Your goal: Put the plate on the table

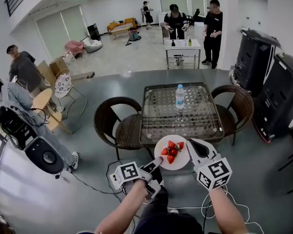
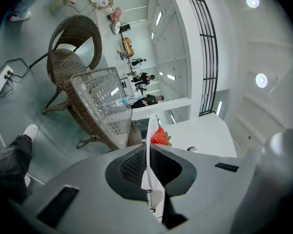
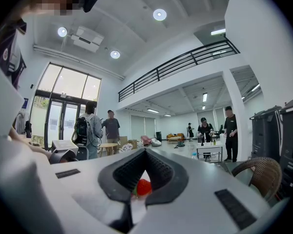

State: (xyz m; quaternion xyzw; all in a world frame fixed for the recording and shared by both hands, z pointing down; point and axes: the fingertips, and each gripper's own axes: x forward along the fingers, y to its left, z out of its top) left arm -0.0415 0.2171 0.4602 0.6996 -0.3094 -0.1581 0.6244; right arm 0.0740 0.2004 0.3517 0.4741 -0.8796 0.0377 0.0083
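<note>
Left claw [image 1: 157,163] and right claw [image 1: 192,148] pinch the plate [image 1: 180,161] — edges hidden.

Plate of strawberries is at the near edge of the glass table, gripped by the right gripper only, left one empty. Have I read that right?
Not quite: the left gripper isn't empty. The left gripper view shows its jaws shut on the rim of the plate. So it and the right gripper both hold the plate of strawberries at the near edge of the glass table.

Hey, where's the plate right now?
The plate is low centre in the head view, gripped by the left gripper and right gripper at the near edge of the table.
</note>
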